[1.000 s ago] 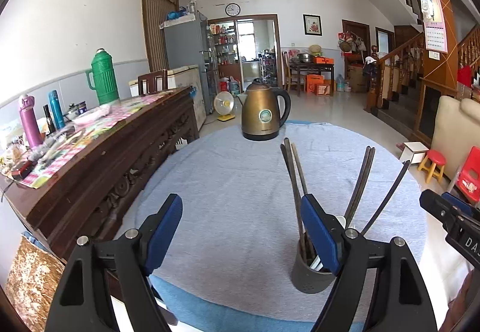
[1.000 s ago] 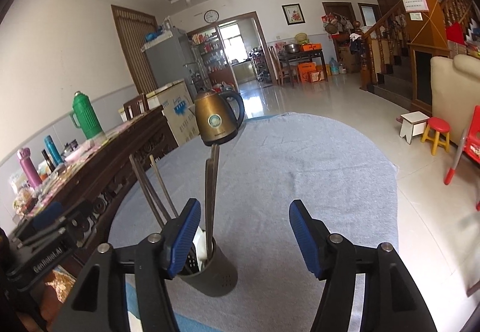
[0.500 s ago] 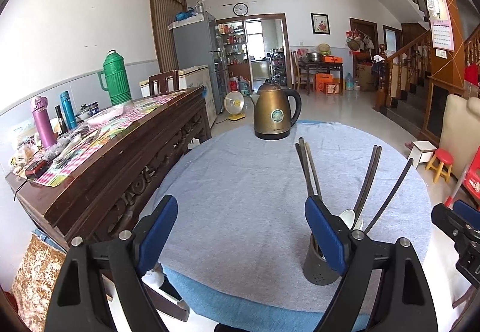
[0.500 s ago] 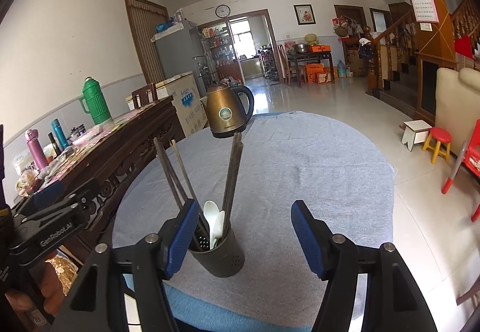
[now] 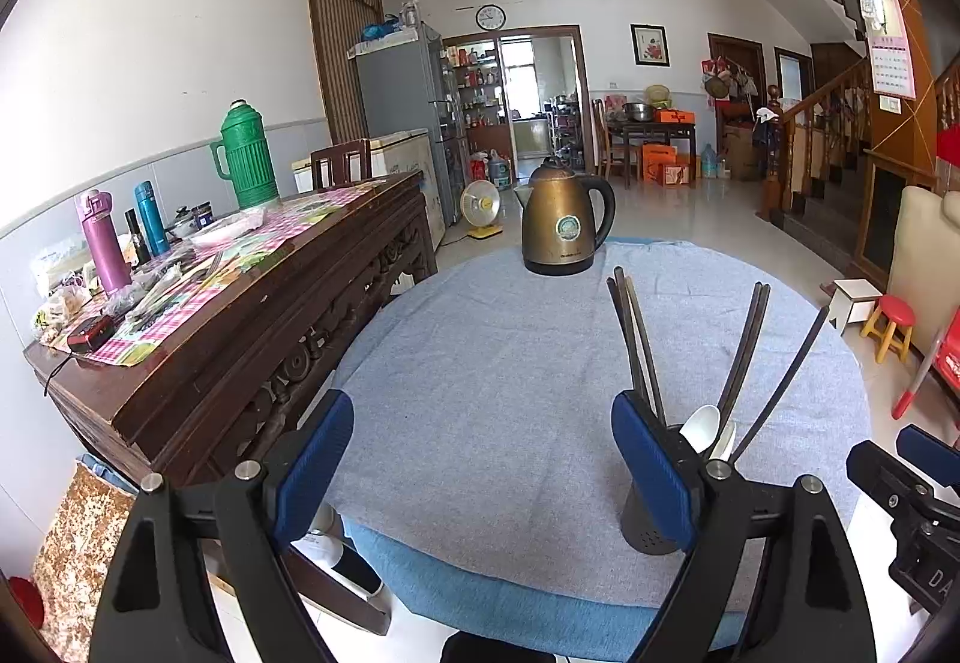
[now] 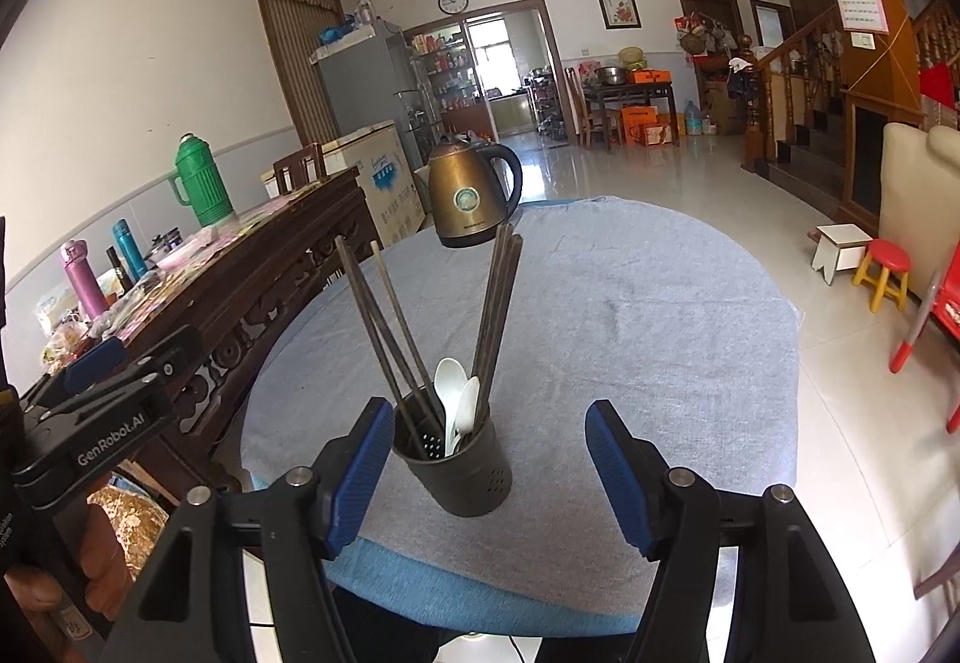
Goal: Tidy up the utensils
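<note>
Round gray cloth table [image 6: 630, 303] bears perforated cylindrical holder [image 6: 462, 474].

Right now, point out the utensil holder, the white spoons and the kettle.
utensil holder [image 6: 474, 477]: right wrist view, on its dark perforated wall.
white spoons [image 6: 450, 384]: right wrist view, on the taller spoon's bowl.
kettle [image 5: 561, 234]: left wrist view, on its bronze body.

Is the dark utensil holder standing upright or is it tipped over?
Upright. The dark perforated cylindrical utensil holder stands on its base on the grey tablecloth, with chopsticks and white spoons rising from it.
</note>
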The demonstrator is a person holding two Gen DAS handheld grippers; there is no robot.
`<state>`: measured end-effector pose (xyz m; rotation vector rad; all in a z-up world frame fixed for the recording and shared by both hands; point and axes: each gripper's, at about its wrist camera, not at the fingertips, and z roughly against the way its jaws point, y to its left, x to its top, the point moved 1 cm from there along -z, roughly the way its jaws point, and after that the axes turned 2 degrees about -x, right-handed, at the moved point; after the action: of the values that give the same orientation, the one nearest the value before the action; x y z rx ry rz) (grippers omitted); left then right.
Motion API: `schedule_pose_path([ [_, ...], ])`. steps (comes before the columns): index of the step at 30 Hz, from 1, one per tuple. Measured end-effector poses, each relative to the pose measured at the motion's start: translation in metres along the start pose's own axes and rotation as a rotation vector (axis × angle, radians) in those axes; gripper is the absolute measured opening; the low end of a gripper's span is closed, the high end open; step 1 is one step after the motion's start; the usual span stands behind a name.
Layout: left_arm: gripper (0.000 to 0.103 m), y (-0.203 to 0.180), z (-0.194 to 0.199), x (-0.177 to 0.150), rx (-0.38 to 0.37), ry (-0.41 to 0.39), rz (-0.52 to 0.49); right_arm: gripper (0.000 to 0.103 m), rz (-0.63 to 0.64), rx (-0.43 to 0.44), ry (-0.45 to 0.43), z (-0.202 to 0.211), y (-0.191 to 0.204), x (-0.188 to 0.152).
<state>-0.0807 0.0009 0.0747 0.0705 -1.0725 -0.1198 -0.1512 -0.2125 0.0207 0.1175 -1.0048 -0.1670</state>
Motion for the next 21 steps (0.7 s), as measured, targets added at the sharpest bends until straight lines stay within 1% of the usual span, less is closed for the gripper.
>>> schedule_pose_path([
  [21, 0.088, -0.0005, -0.0037, -0.0069, -0.001, 0.026, -0.01, 0.07, 0.008, 0.024, 0.019, -0.001, 0.0085, -0.0092],
])
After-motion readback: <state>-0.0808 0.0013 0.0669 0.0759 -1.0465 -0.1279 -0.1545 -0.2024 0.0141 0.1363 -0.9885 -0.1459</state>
